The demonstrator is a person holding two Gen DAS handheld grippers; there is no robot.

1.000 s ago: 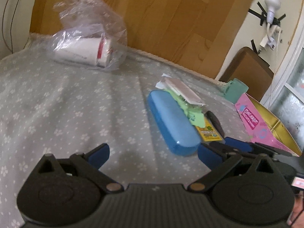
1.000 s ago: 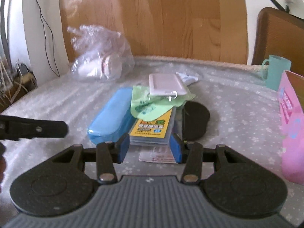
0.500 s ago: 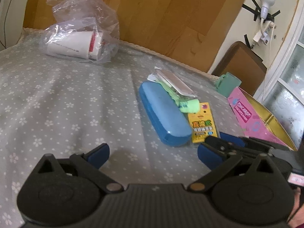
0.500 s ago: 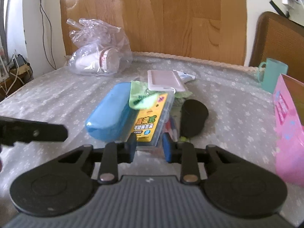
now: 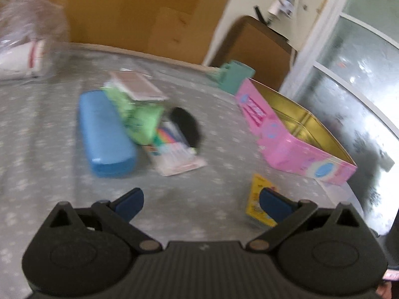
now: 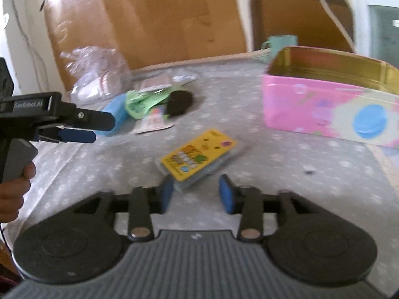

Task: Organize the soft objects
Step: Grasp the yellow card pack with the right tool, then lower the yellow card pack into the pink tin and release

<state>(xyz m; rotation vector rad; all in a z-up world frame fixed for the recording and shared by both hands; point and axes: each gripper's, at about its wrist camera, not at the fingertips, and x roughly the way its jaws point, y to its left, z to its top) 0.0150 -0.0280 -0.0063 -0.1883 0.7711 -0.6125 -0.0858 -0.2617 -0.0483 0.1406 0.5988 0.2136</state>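
Note:
A yellow packet [image 6: 199, 155] lies flat on the grey flowered cloth, just ahead of my right gripper [image 6: 197, 194], which is open and empty. It also shows in the left wrist view [image 5: 258, 203], partly behind my right fingertip. My left gripper [image 5: 199, 199] is open and empty; its fingers [image 6: 79, 129] show at the left of the right wrist view. A pile stays further back: a blue case [image 5: 103, 134], a green packet [image 5: 139, 117], a pink card holder [image 5: 137, 86], a black pouch [image 5: 187, 124] and a flat coloured packet [image 5: 174, 152].
An open pink tin with a gold inside [image 5: 294, 137] stands at the right [image 6: 324, 109]. A teal mug [image 5: 234, 78] stands behind it. A clear plastic bag with a white roll [image 6: 97, 79] lies at the back left. A wooden board leans behind the table.
The yellow packet has been pulled out of the pile and now lies apart, near the pink tin. My right gripper has opened and let it go. Both views have swung right.

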